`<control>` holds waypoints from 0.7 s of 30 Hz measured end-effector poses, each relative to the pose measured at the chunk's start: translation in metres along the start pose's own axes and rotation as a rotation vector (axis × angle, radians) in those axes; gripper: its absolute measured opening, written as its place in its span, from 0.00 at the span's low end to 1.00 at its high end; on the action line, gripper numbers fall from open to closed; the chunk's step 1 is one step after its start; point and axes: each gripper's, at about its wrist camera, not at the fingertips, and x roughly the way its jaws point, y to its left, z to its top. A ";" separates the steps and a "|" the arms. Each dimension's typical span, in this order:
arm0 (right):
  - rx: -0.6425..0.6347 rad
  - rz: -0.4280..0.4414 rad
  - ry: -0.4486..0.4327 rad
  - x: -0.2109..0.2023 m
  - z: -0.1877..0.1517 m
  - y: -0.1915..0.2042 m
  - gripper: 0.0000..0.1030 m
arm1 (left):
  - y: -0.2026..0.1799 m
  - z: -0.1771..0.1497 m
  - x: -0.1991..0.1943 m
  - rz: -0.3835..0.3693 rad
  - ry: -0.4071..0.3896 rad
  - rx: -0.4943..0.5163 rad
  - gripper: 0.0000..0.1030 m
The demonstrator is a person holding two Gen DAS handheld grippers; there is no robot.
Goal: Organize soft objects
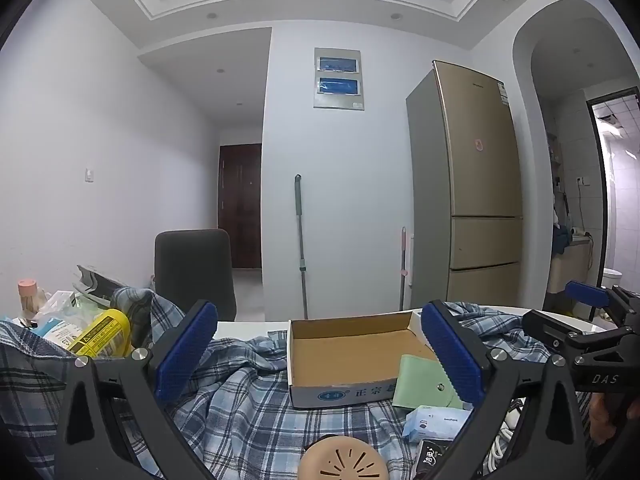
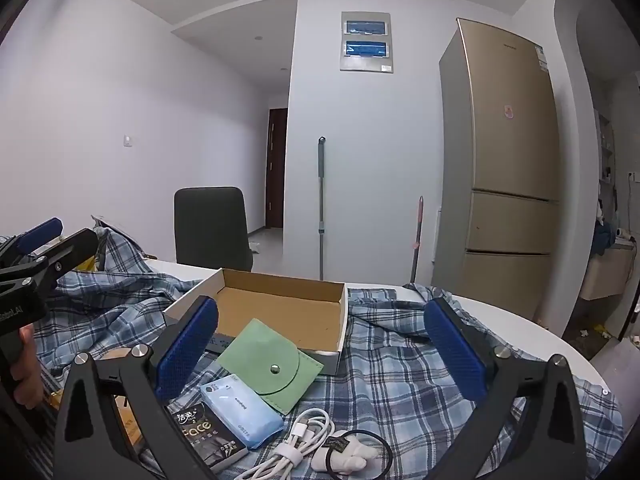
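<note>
Both grippers, left (image 1: 320, 350) and right (image 2: 322, 346), hover spread wide, grasping nothing, over the plaid shirt (image 2: 400, 368); a green pouch (image 2: 272, 364) apparently leans on the cardboard box (image 2: 280, 308).

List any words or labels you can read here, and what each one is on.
"正宗": front wall of the cardboard box; the rest is hidden.
"DAS": right gripper.
"洁柔" and "Face": dark tissue pack.
Yellow bottle, light blue tissue pack, fridge brand and stickers: too small to read.
</note>
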 end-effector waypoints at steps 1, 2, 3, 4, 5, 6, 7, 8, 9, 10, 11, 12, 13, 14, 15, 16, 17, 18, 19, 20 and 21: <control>0.001 0.004 0.004 0.001 0.000 0.000 1.00 | -0.001 0.000 -0.001 -0.001 -0.002 0.000 1.00; 0.002 0.005 0.005 0.001 0.000 0.000 1.00 | 0.002 0.001 0.000 -0.002 -0.002 0.002 1.00; 0.004 0.004 0.005 0.001 0.000 -0.001 1.00 | 0.002 0.001 0.000 -0.002 -0.002 0.003 1.00; 0.003 0.002 0.005 0.001 0.000 0.000 1.00 | 0.001 0.002 0.000 -0.002 -0.001 0.003 1.00; 0.003 0.003 0.006 0.001 -0.001 0.000 1.00 | 0.001 0.002 0.000 -0.001 -0.001 0.003 1.00; 0.003 0.003 0.006 0.002 -0.001 0.000 1.00 | 0.001 0.001 0.000 -0.001 -0.002 0.003 1.00; 0.003 0.003 0.005 0.002 -0.002 0.000 1.00 | 0.001 0.000 0.000 -0.001 -0.003 0.004 1.00; 0.003 0.003 0.005 0.002 -0.001 0.000 1.00 | 0.001 0.000 0.000 -0.002 -0.003 0.004 1.00; 0.003 0.003 0.006 0.002 -0.002 0.000 1.00 | 0.001 0.000 0.000 -0.002 -0.003 0.004 1.00; 0.003 0.003 0.006 0.002 -0.002 0.000 1.00 | 0.001 0.000 0.000 -0.001 -0.003 0.004 1.00; 0.004 0.003 0.006 0.002 -0.002 0.000 1.00 | 0.001 0.000 0.000 -0.001 -0.003 0.004 1.00; 0.004 0.003 0.005 0.001 -0.002 0.000 1.00 | 0.001 0.001 -0.001 0.000 -0.005 0.006 1.00; 0.004 0.002 0.004 0.001 -0.001 0.000 1.00 | 0.001 0.001 0.000 -0.002 -0.004 0.006 1.00; 0.004 0.002 0.001 0.002 -0.002 0.000 1.00 | 0.001 0.001 0.000 -0.002 -0.005 0.008 1.00; 0.004 0.002 -0.002 0.002 -0.002 0.001 1.00 | 0.000 0.002 0.000 -0.002 -0.006 0.010 1.00; 0.002 0.001 -0.006 0.001 -0.003 0.001 1.00 | 0.000 0.001 -0.001 -0.001 -0.007 0.012 1.00; 0.001 0.001 -0.009 0.001 -0.003 0.001 1.00 | 0.000 0.001 -0.001 -0.002 -0.007 0.011 1.00; -0.002 0.001 -0.013 0.000 -0.003 0.002 1.00 | 0.000 0.001 -0.001 -0.003 -0.007 0.010 1.00; -0.003 0.001 -0.018 -0.002 -0.003 0.002 1.00 | 0.000 0.001 -0.002 -0.004 -0.006 0.010 1.00; -0.004 0.001 -0.024 -0.003 -0.003 0.002 1.00 | 0.000 0.001 -0.001 -0.003 -0.007 0.010 1.00; -0.004 -0.001 -0.032 -0.005 -0.003 0.002 1.00 | 0.000 0.000 -0.002 -0.006 -0.006 0.009 1.00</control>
